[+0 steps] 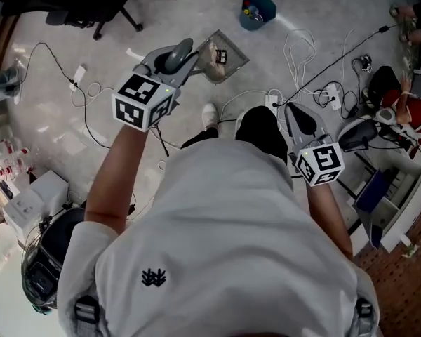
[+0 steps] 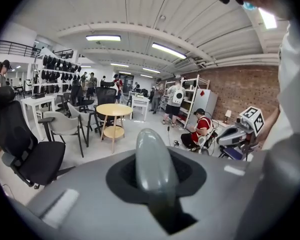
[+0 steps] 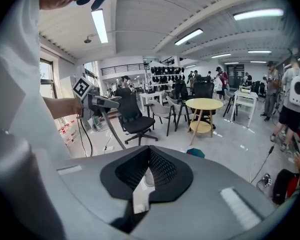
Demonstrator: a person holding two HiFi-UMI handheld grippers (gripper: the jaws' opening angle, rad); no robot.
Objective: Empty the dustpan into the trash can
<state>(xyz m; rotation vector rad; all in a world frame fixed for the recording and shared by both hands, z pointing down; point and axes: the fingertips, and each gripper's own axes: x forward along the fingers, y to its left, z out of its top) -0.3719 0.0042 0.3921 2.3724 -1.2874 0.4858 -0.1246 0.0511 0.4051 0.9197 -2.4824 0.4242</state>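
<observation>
My left gripper (image 1: 181,53) is shut on the grey rounded handle (image 2: 152,159) of a long-handled dustpan. The grey pan (image 1: 223,57) hangs or rests just beyond it over the floor, with some debris inside. The right gripper view shows the left gripper (image 3: 104,102) with the pole (image 3: 114,131) slanting down from it. A teal trash can (image 1: 258,10) stands on the floor further ahead, its rim (image 3: 195,153) peeking over the right gripper's body. My right gripper (image 1: 297,114) is held at my right side, jaws together with nothing in them.
Cables and a power strip (image 1: 272,101) lie across the floor ahead. A black office chair (image 1: 91,5) stands at the far left. A seated person in red (image 1: 410,111) and shelving are at the right. White boxes (image 1: 35,202) sit at the left.
</observation>
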